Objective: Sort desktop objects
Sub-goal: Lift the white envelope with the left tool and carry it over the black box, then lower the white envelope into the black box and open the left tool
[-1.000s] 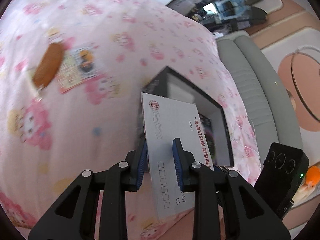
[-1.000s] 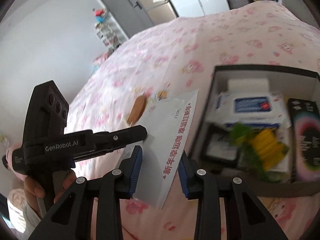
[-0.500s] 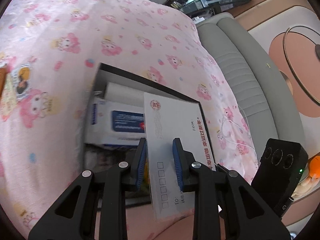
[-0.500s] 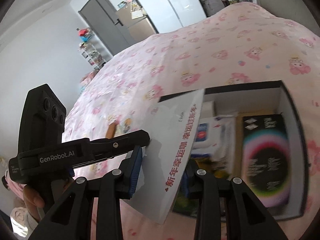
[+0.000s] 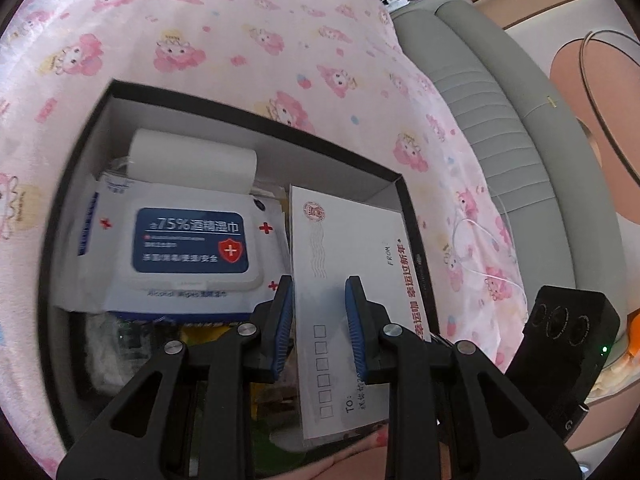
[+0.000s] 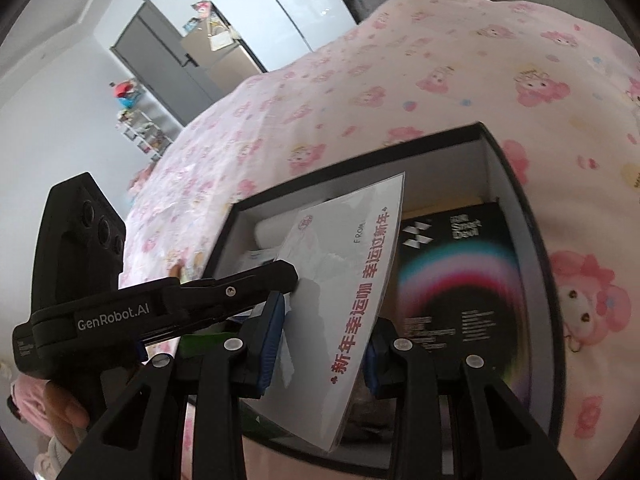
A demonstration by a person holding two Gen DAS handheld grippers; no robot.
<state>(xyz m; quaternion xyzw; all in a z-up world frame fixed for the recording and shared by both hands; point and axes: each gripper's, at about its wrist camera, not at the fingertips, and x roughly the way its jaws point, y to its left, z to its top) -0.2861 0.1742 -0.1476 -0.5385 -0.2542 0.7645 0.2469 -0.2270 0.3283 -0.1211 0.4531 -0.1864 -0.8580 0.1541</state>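
Both tongs have carried the white envelope (image 5: 352,264) from beside the black box (image 5: 256,120) to above it. Left tongs (image 5: 320,300) and right tongs (image 6: 324,332) each stand narrowly apart, pinching the envelope between their blue pads, over the wipes pack (image 5: 188,248).

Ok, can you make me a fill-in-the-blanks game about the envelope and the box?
1. The white envelope is held over an open black ____.
2. The label on the wet wipes pack in the box shows the number ____.
3. The cloth under the box is pink with cartoon ____.
4. The left gripper and the right gripper both hold the ____.

Missing words: box; 75; characters; envelope
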